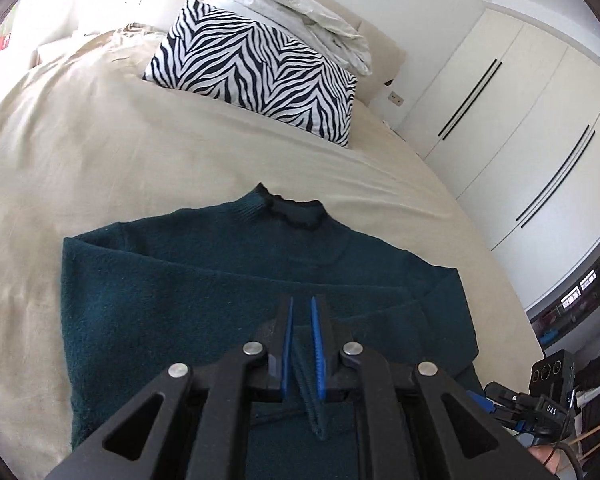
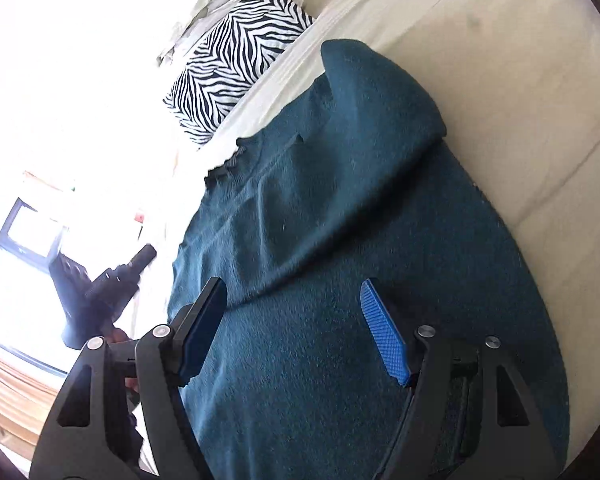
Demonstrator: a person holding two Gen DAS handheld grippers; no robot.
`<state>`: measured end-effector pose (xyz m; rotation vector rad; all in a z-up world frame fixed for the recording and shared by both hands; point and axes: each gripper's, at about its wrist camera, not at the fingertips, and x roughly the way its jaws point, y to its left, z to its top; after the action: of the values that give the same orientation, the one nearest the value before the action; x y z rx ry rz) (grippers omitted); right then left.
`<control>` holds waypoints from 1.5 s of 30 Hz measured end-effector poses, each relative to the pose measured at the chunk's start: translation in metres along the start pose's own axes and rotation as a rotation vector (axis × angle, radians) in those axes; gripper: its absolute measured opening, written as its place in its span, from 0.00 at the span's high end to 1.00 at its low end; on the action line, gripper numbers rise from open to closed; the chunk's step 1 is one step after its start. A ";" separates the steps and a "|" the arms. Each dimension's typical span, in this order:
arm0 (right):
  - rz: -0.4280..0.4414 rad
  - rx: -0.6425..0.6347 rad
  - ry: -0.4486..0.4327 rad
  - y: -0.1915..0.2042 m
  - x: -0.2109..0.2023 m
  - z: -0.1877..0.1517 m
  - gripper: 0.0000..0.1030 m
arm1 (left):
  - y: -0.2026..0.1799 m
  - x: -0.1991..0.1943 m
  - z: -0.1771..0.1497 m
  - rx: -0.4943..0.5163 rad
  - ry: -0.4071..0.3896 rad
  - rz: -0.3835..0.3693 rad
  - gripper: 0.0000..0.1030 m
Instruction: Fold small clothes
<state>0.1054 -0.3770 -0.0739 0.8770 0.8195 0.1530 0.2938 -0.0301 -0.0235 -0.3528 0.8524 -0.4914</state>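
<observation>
The teal sweater (image 1: 204,280) lies flat on the beige bed (image 1: 80,140), filling the lower half of the left view, collar toward a zebra pillow (image 1: 256,68) at upper centre. At bottom centre the left gripper (image 1: 302,304) pinches a ribbed fold of the sweater between near-closed fingers. In the right view the right gripper (image 2: 292,292) hovers over the sweater at bottom centre, fingers spread wide.

Lower hem of teal sweater (image 1: 148,320) hidden behind left gripper (image 1: 302,304) — window side of bed (image 2: 500,60) overexposed, detail lost; right gripper (image 2: 294,292) body cut off below.
</observation>
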 end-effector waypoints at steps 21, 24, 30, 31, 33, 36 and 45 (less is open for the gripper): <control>0.032 0.100 -0.018 -0.017 0.005 0.004 0.33 | -0.047 0.066 -0.049 0.047 0.210 0.068 0.72; 0.021 0.087 -0.020 -0.015 0.006 0.002 0.33 | -0.051 0.066 -0.049 0.060 0.207 0.084 0.89; 0.053 0.121 -0.025 -0.021 0.000 0.004 0.33 | -0.060 0.030 -0.030 0.072 0.087 0.048 0.92; 0.067 0.136 -0.030 -0.024 -0.001 0.004 0.33 | -0.063 0.020 -0.024 0.080 0.051 0.041 0.92; 0.094 0.167 -0.040 -0.029 -0.004 0.005 0.33 | -0.064 0.001 -0.011 0.099 -0.024 0.038 0.92; 0.110 0.192 -0.052 -0.032 -0.006 0.007 0.33 | -0.049 -0.012 0.005 0.076 -0.080 0.055 0.92; 0.214 0.299 -0.051 -0.032 0.003 0.013 0.32 | 0.018 0.018 -0.007 -0.033 -0.002 0.109 0.92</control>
<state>0.1101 -0.4050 -0.0945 1.2464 0.7094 0.1977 0.3032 -0.0257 -0.0478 -0.3350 0.8737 -0.3766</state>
